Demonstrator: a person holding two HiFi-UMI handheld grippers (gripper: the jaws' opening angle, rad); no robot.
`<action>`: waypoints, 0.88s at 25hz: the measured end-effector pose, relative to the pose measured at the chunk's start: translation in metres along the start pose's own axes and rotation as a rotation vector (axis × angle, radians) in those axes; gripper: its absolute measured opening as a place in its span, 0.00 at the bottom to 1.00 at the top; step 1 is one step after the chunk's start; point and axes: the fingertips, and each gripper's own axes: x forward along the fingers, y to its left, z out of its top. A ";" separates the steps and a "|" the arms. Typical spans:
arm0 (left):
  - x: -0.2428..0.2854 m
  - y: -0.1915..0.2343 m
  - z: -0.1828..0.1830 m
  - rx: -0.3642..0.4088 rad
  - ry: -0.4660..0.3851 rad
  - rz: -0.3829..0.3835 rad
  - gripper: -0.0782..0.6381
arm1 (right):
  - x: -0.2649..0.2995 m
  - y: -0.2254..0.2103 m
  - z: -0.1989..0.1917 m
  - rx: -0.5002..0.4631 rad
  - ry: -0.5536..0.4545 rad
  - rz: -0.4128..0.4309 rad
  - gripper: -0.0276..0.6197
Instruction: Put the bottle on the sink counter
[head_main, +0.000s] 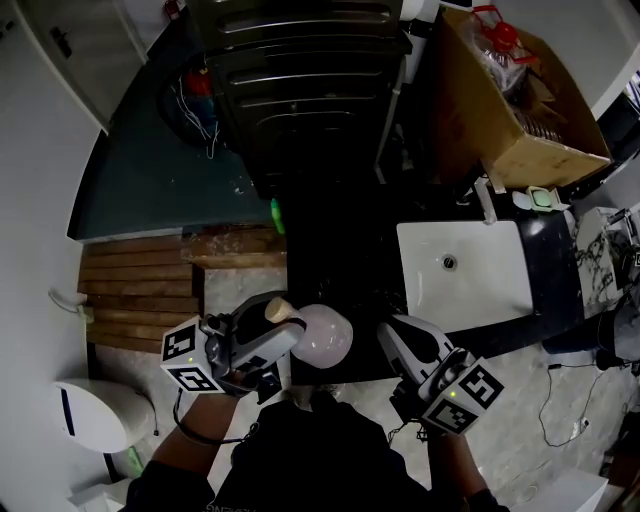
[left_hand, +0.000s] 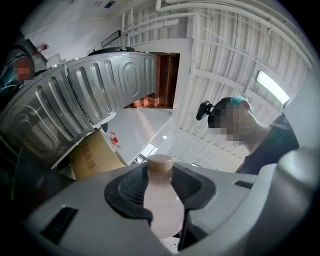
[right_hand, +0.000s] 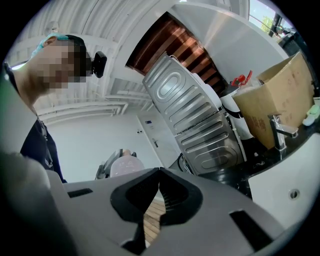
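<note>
The left gripper (head_main: 285, 335) clamps a pale pink plastic bottle with a tan cap (head_main: 322, 335), held tilted just left of the white sink basin (head_main: 465, 275) in its black counter (head_main: 548, 262). The right gripper (head_main: 392, 333), nearer the basin, is closed and empty.
</note>
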 end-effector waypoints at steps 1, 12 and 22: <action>0.001 0.005 0.001 0.002 0.000 0.005 0.30 | 0.003 -0.003 0.000 0.002 0.005 0.001 0.08; -0.001 0.075 0.020 0.017 0.040 0.050 0.30 | 0.044 -0.035 -0.007 0.021 0.039 -0.033 0.08; -0.003 0.156 0.026 0.095 0.206 0.072 0.30 | 0.094 -0.074 -0.026 0.086 0.041 -0.129 0.08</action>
